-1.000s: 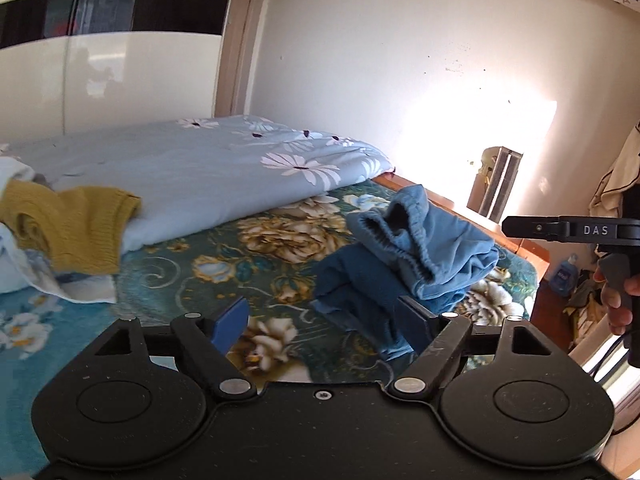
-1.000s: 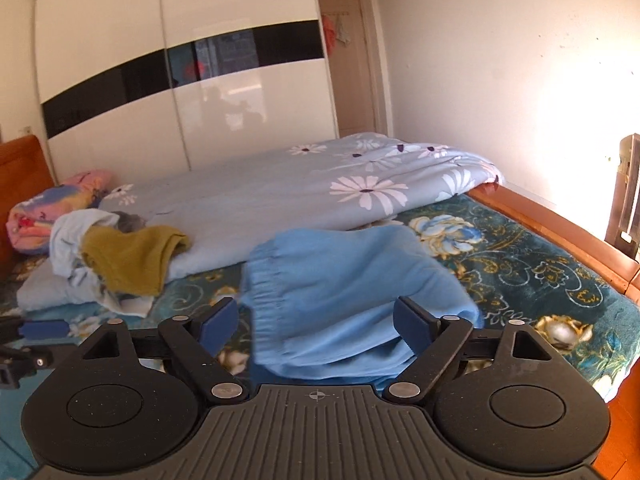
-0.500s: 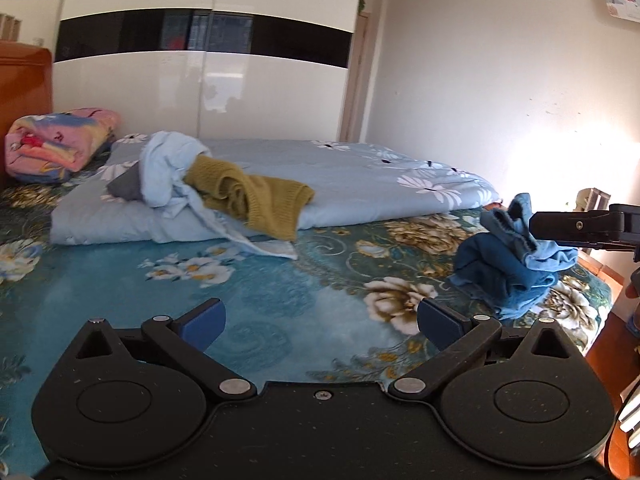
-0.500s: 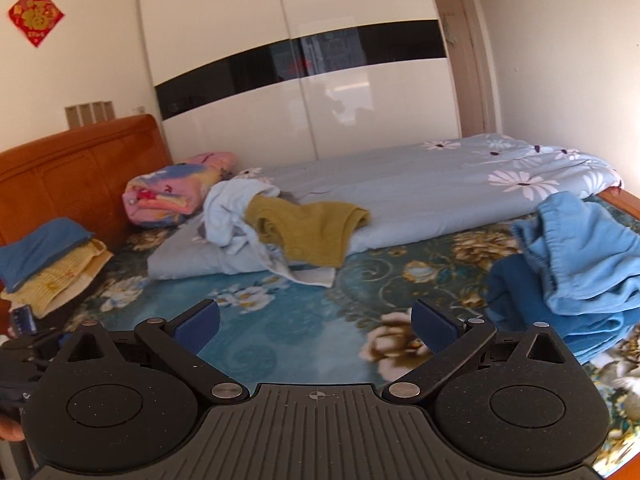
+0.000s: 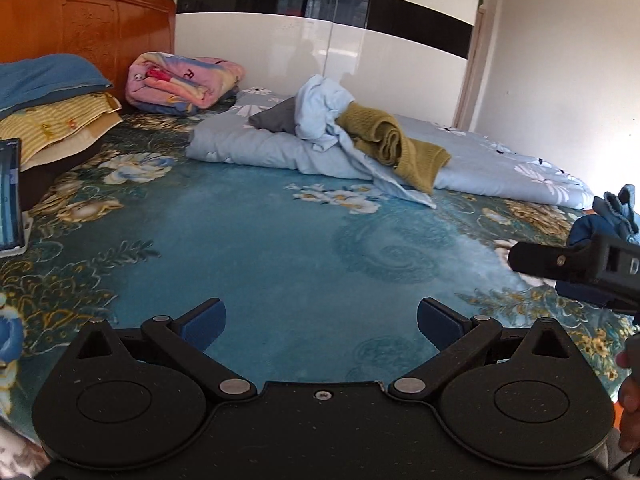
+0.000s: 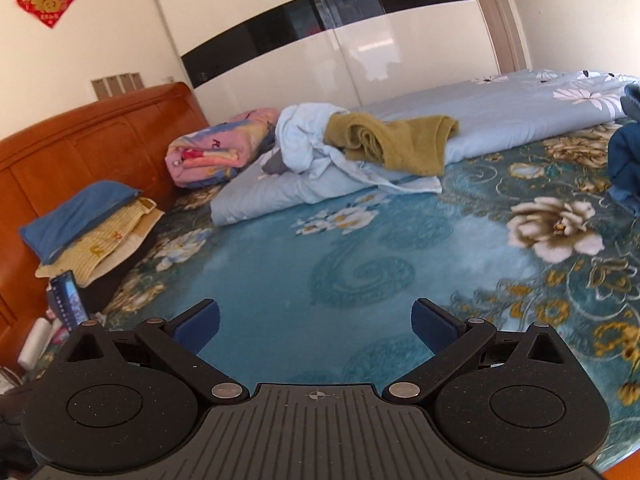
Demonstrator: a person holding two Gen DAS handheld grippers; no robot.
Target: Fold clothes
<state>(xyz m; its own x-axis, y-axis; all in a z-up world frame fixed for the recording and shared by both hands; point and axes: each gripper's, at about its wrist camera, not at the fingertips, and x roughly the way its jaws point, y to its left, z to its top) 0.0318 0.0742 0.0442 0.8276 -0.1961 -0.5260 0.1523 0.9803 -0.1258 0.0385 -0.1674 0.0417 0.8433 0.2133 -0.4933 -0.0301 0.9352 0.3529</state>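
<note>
Both our left gripper [image 5: 320,322] and right gripper [image 6: 315,326] gape, holding nothing, over the bed [image 5: 280,248]. The clothes [image 5: 360,136] lie heaped on the quilt [image 6: 520,116], tangled; we risk grabbing several layers together.

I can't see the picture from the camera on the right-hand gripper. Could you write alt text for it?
The right gripper, open and empty, hovers over a teal floral bedspread. Beyond it, a mustard-yellow knitted garment and a crumpled pale blue cloth lie on a folded light blue daisy-print quilt. An orange wooden headboard stands at left.
</note>
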